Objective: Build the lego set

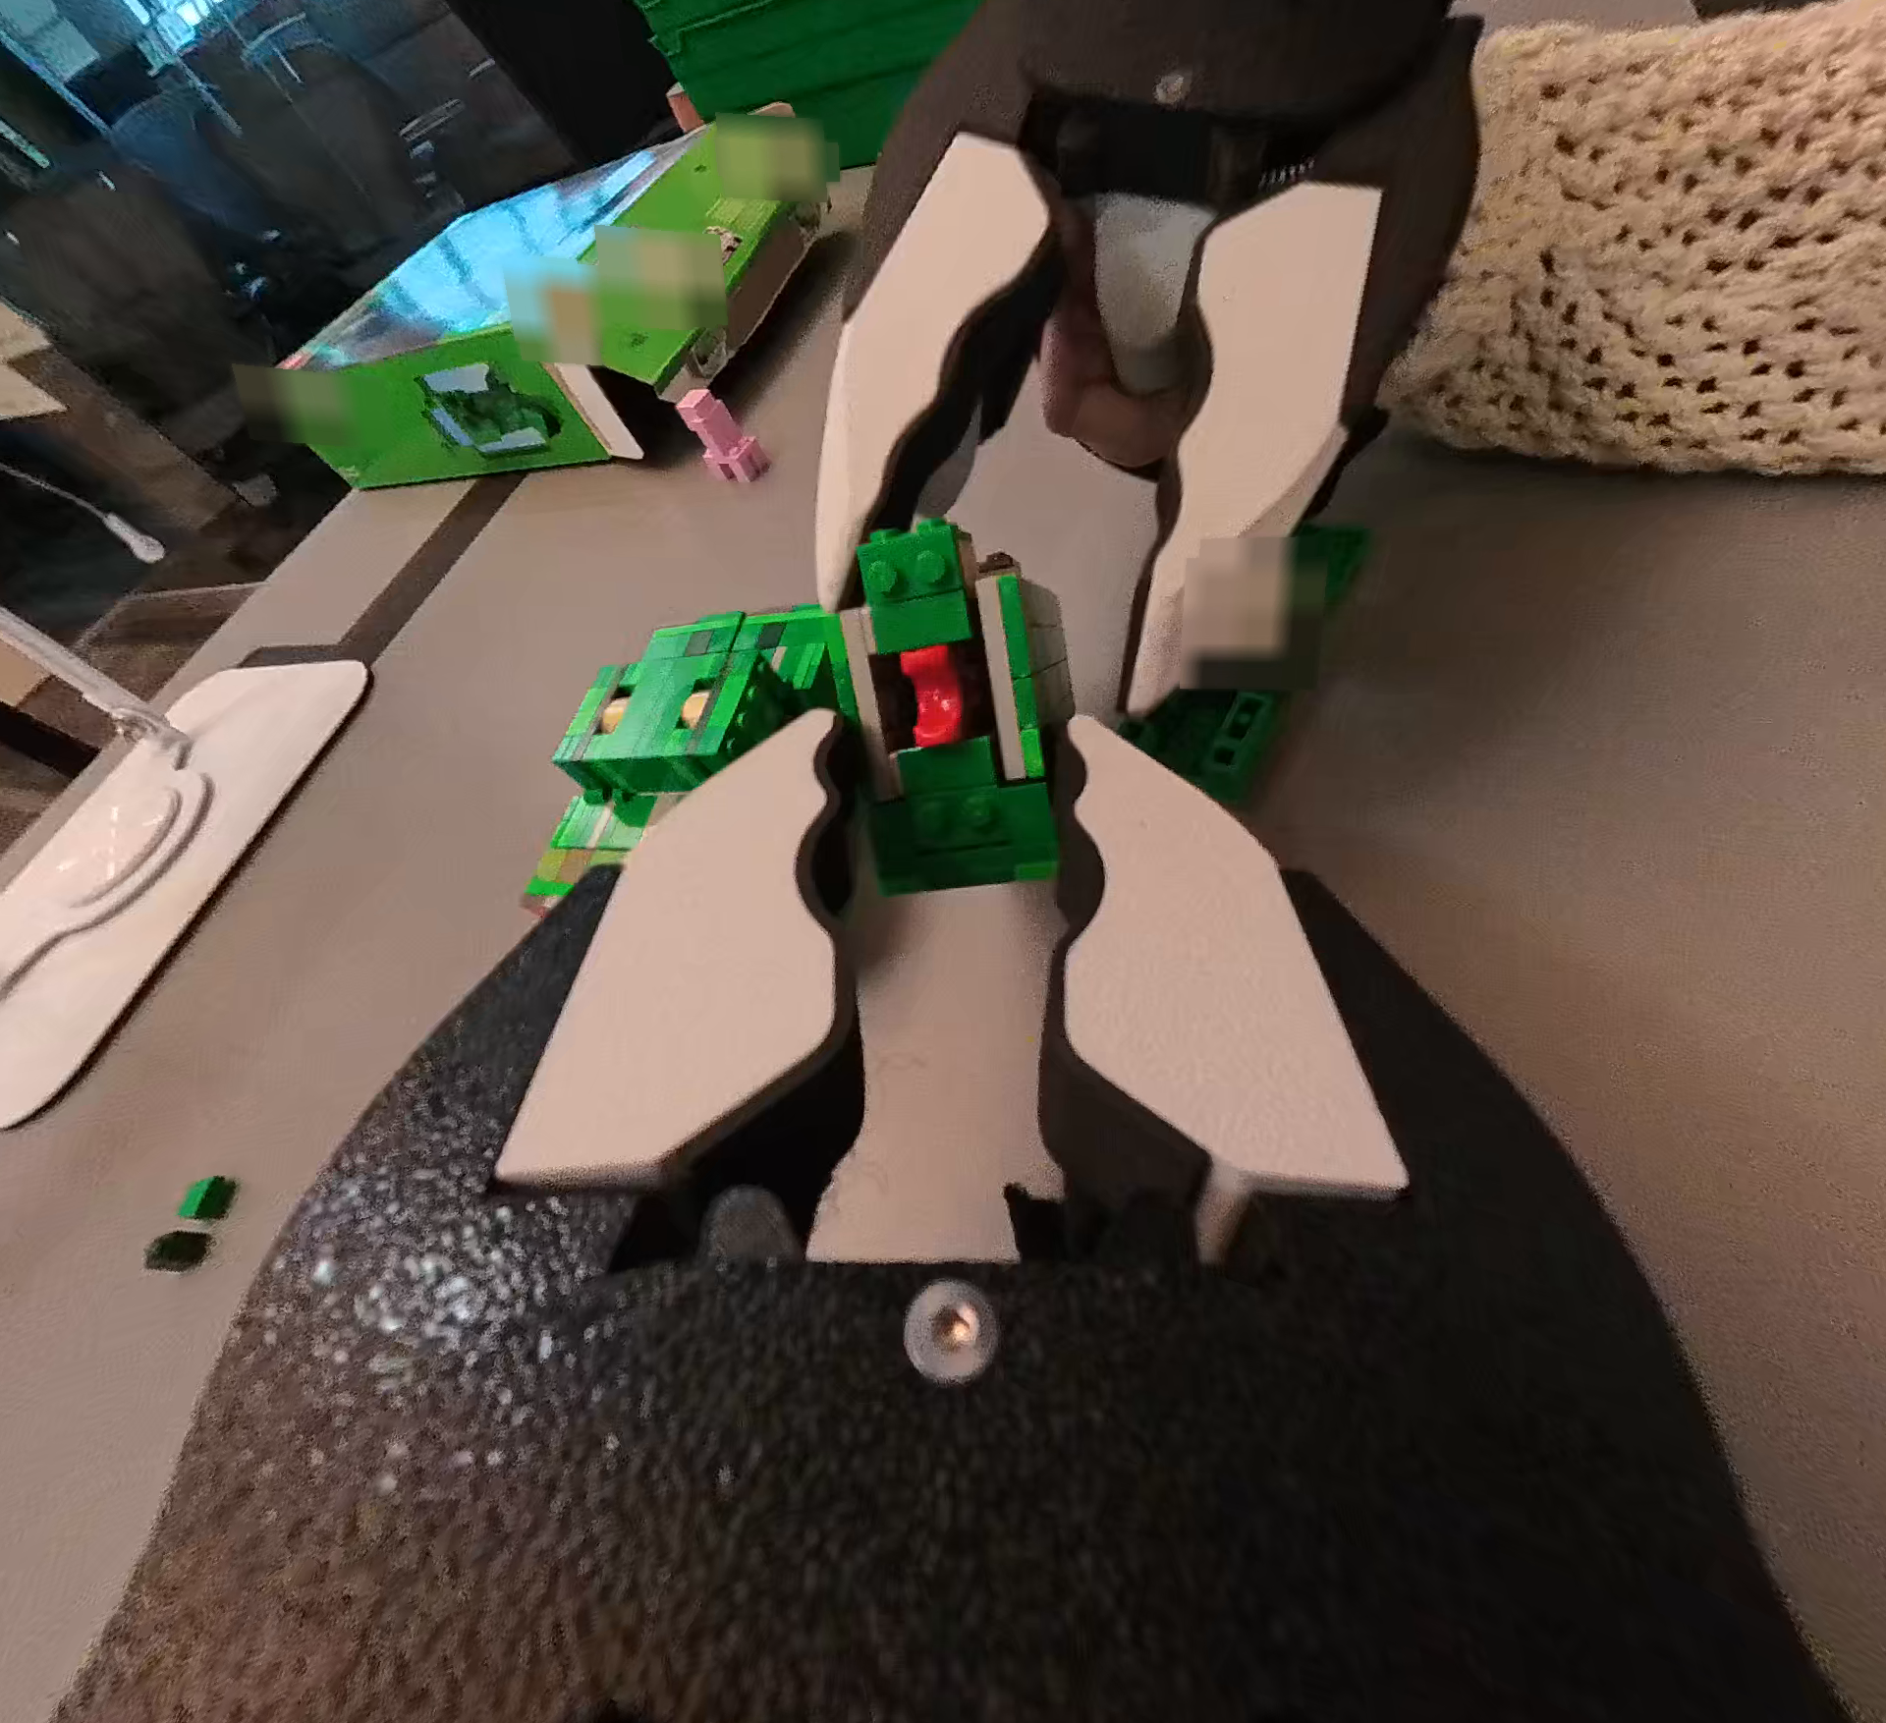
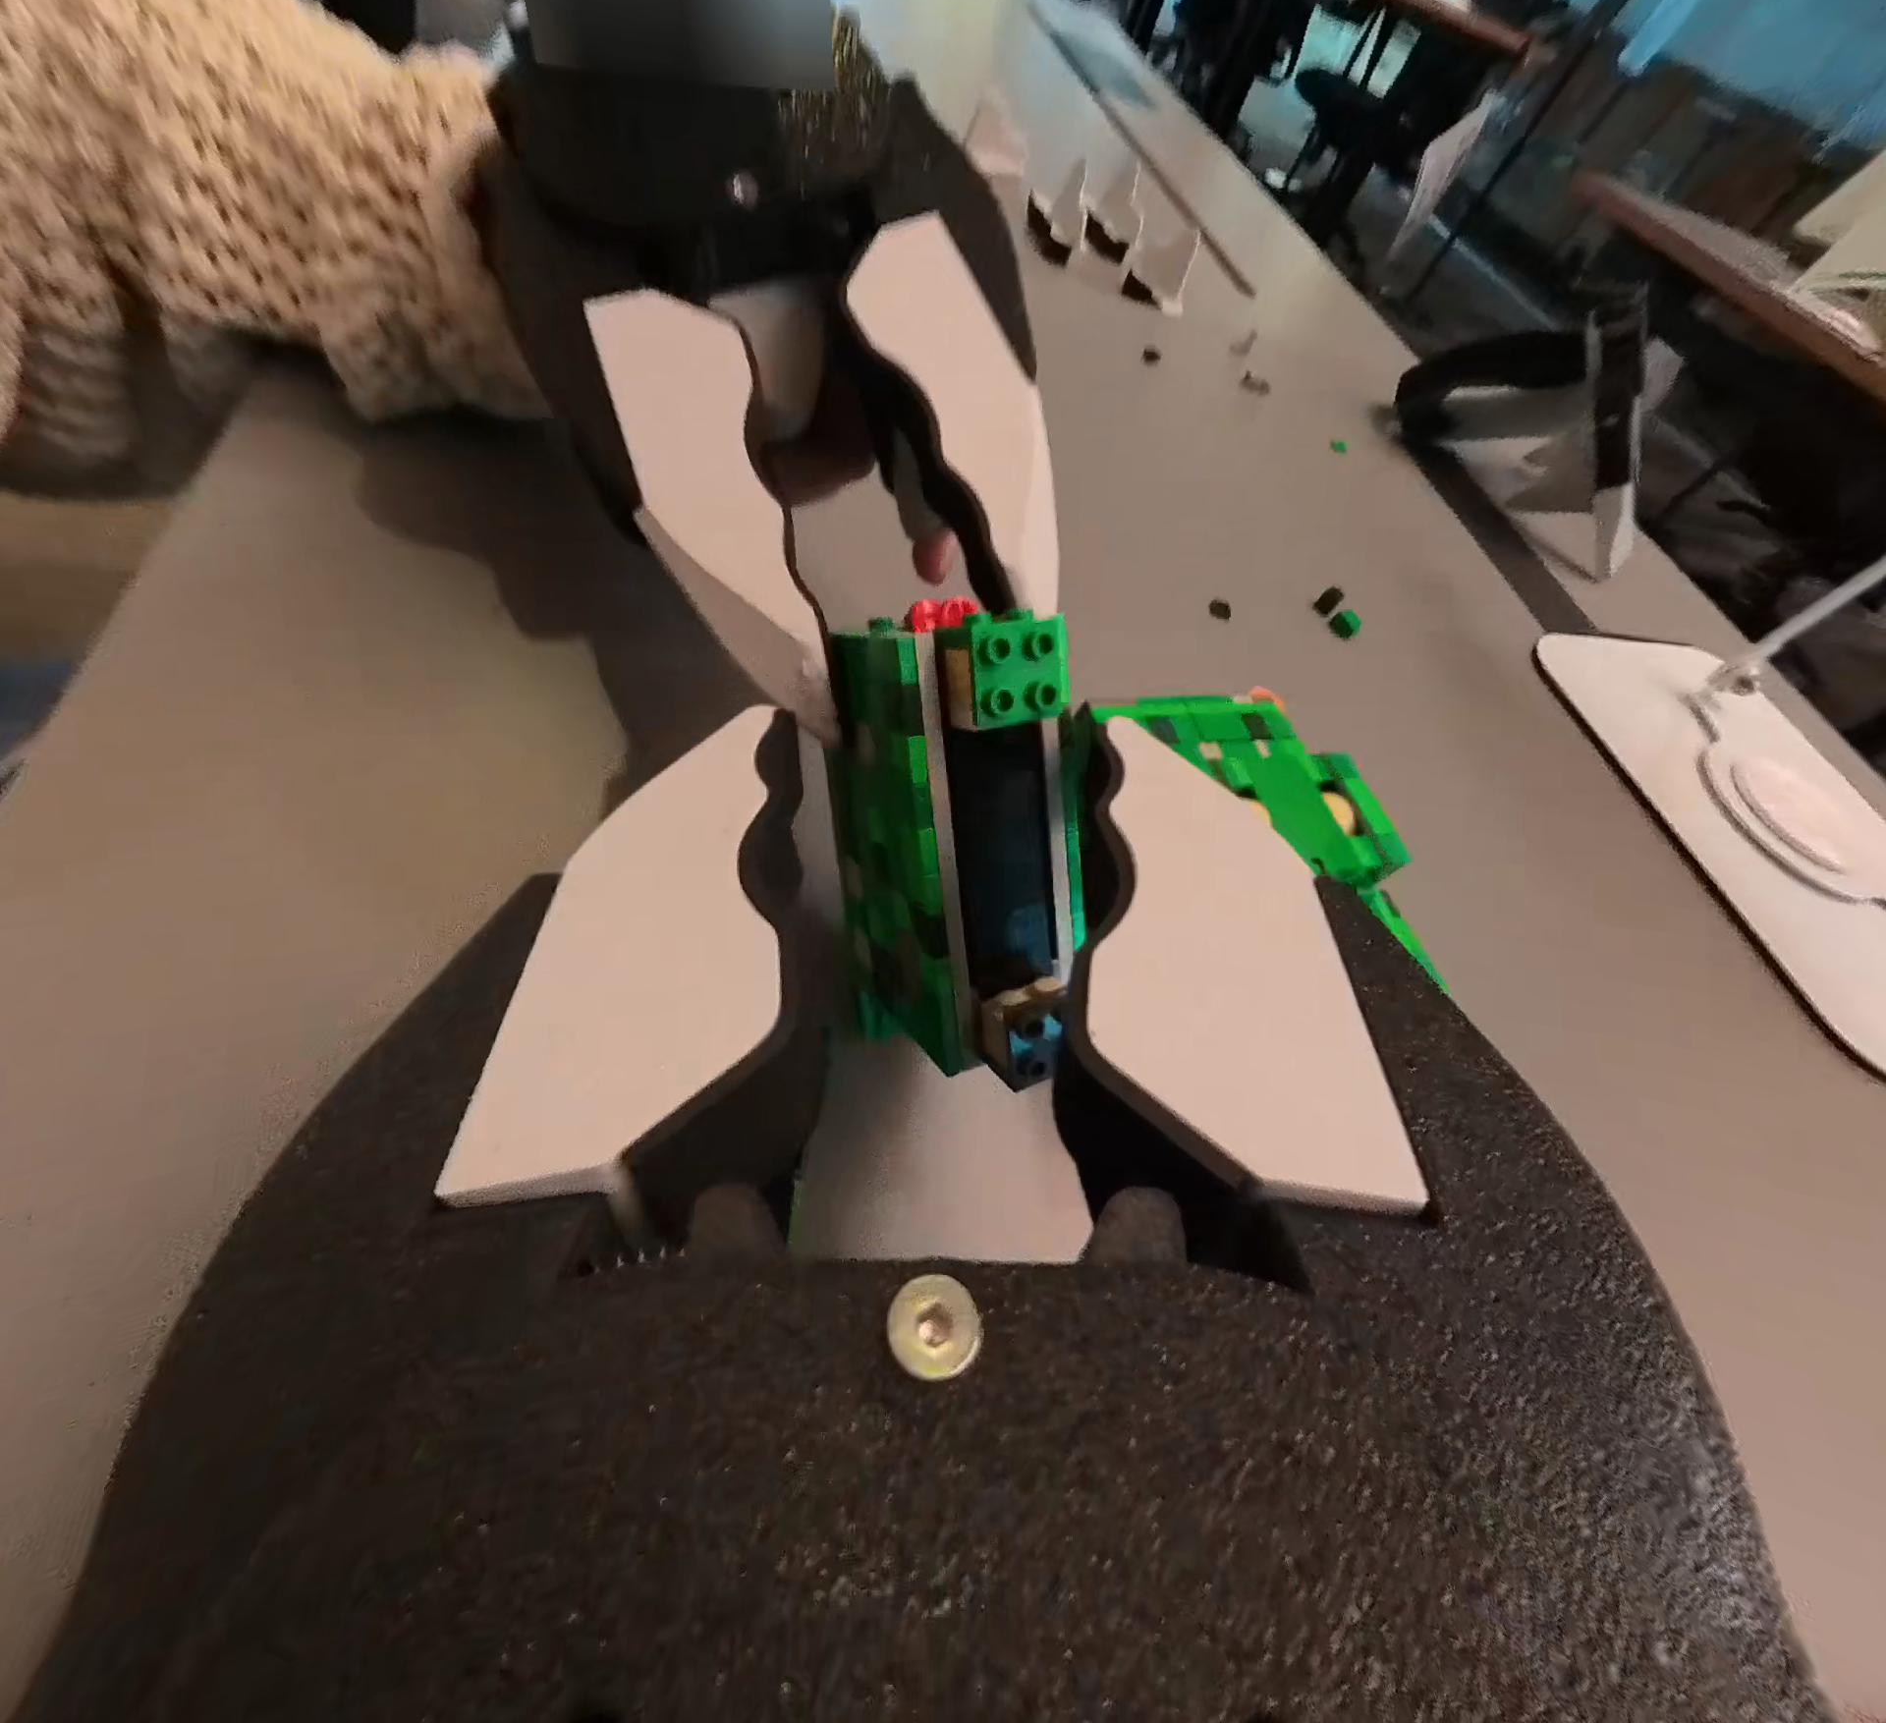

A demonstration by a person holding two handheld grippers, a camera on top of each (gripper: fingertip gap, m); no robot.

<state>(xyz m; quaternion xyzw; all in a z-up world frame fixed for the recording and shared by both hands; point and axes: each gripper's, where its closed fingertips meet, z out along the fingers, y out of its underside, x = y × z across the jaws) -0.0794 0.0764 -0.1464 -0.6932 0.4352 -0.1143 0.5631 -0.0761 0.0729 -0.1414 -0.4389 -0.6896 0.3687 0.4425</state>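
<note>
Currently we see the green lego body (image 2: 949, 847) upright on the counter (image 1: 1531, 858), gripped between right gripper (image 2: 949, 745) jaws; left gripper (image 1: 954, 735) jaws flank it, clamping unclear.

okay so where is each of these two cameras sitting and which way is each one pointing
Left wrist view: on the left gripper, looking along its fingers at the green lego body; the right gripper and a knit sleeve face it.
Right wrist view: on the right gripper, looking the opposite way at the body; the left gripper and sleeve face it.
Shared: body, green lego head, both grippers.
</note>
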